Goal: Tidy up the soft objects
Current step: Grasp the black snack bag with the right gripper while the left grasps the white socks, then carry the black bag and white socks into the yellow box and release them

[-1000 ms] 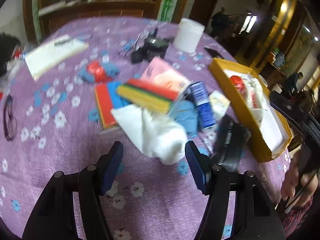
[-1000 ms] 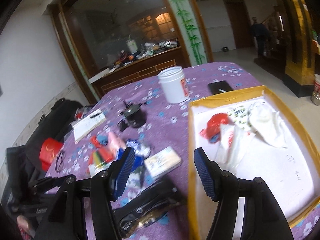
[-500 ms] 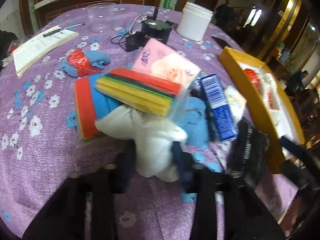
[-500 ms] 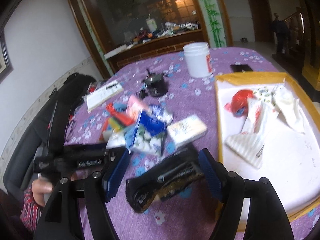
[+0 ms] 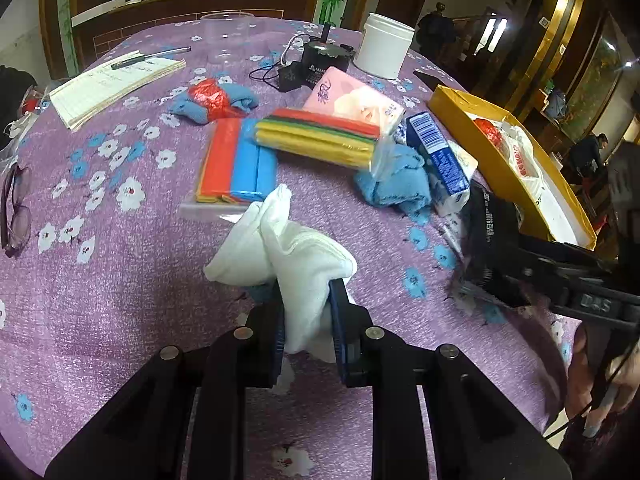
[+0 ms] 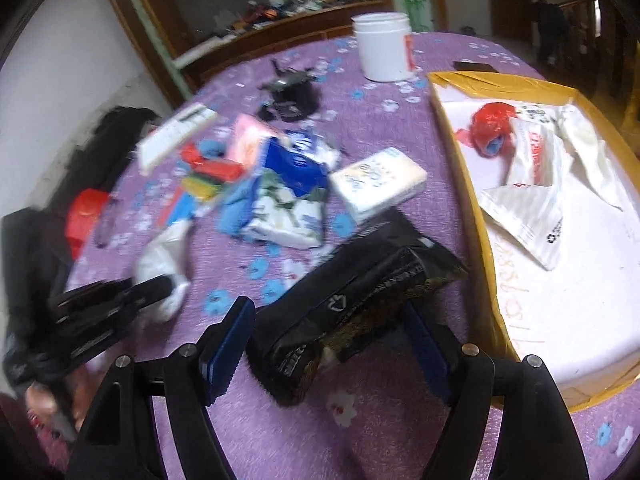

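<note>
My left gripper (image 5: 306, 292) is shut on a white cloth (image 5: 304, 252), pinched between the blue pads just above the purple tablecloth; the same cloth (image 6: 164, 260) shows at the left of the right wrist view. My right gripper (image 6: 326, 336) stands open and low over the table. A crumpled black packet (image 6: 352, 296) lies between its fingers, with a gap at the left pad. In the left wrist view that black packet (image 5: 490, 236) and the right gripper's fingers (image 5: 560, 272) sit at the right. A yellow box (image 6: 460, 168) with a white floor lies right of the packet.
The yellow box (image 5: 464, 128) holds a red bag (image 6: 492, 128) and white plastic bags. Mid-table lie coloured cloth packs (image 5: 240, 164), a blue cloth (image 5: 396, 184), tissue packs (image 6: 376, 184), a white jar (image 5: 384, 52), a black device (image 5: 324, 60), a notebook (image 5: 116, 84) and glasses (image 5: 14, 208).
My left gripper closed on the white cloth and drew it off the pile toward me. My right gripper tipped down and dropped over the black packet, its jaws a little wider.
</note>
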The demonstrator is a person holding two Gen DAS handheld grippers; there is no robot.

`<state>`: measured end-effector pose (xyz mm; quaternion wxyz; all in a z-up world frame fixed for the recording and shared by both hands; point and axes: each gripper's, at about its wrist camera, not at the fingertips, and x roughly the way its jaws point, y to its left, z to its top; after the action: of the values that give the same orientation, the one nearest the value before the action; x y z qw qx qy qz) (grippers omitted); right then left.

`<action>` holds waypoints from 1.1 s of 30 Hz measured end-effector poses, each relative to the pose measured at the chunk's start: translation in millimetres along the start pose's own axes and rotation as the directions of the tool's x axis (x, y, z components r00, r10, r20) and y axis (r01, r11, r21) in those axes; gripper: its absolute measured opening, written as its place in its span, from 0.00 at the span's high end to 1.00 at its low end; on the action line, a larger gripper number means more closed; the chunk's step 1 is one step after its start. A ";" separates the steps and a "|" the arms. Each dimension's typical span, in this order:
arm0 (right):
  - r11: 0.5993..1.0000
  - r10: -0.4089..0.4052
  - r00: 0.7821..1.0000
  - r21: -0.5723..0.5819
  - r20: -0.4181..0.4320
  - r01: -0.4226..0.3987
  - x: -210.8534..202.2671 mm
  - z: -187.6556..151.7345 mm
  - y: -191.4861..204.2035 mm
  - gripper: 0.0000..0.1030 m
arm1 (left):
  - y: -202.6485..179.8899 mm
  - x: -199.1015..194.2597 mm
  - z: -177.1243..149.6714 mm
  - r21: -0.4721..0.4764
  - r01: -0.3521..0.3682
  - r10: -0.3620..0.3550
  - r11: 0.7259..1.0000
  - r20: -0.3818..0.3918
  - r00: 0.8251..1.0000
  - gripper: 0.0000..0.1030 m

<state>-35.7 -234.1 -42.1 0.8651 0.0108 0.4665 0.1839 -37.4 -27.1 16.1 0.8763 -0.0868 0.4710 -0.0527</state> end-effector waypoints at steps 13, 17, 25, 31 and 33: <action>0.992 0.026 0.998 -0.122 0.050 -0.019 6.9 -3.6 24.4 0.55 | -4.8 -8.3 -5.5 0.028 0.030 -0.031 0.999 0.046 0.998 0.83; 0.982 0.107 0.989 -0.168 0.103 -0.089 -9.3 -9.4 34.6 0.55 | -15.4 -13.7 -4.9 0.051 0.037 -0.040 0.998 0.069 0.997 0.83; 0.982 0.106 0.984 -0.168 0.145 -0.081 -15.7 -9.7 34.0 0.55 | -35.4 -15.5 -3.3 0.099 0.043 -0.052 0.994 0.085 0.995 0.83; 0.986 0.104 0.984 -0.144 0.143 -0.083 -14.1 -10.0 27.9 0.55 | -39.0 -12.8 -2.6 0.107 0.037 -0.045 0.994 0.077 0.996 0.83; 0.986 0.106 0.984 -0.146 0.144 -0.085 -14.6 -10.9 28.0 0.55 | -39.2 -12.7 -2.3 0.106 0.037 -0.045 0.994 0.074 0.996 0.83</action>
<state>-60.4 -214.5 -31.2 0.8868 -0.0134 0.3844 0.2562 -46.8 -63.4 33.1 0.8958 -0.0525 0.4317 -0.0919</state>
